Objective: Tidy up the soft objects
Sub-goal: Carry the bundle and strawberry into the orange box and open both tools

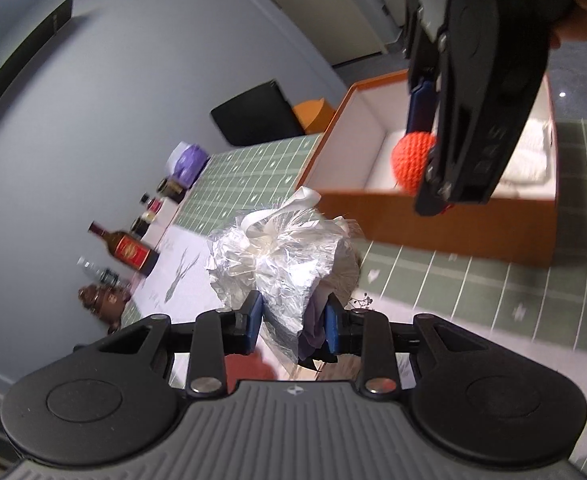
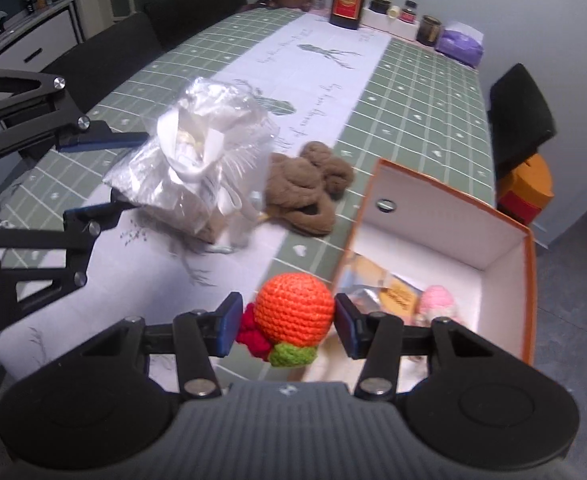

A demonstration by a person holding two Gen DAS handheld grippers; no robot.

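The left gripper point(image 1: 292, 322) is closed on a crinkled clear plastic bag point(image 1: 277, 256) tied with a white ribbon point(image 1: 293, 204). The bag hangs above the table point(image 2: 421, 92), which has a green checked cloth with a white runner along the middle. Something purple shows inside the bag near the pads, but I cannot tell what it is because the plastic shines too much.

The right gripper point(image 2: 287, 322) holds an orange crochet ball point(image 2: 293, 310) between its blue pads point(image 2: 229, 320). The ball has small red and green knitted parts at its lower side. It is held just beside the near corner of the orange box point(image 2: 529, 280), above the box edge and the table.

The box is open and white inside. In it lie a pink knitted thing point(image 2: 437, 300) and a yellow packet point(image 2: 399, 296). A brown soft toy point(image 2: 309, 184) lies on the cloth between the bag and the box. At the far end of the table stand a dark bottle with red label point(image 2: 348, 0) and some small jars.
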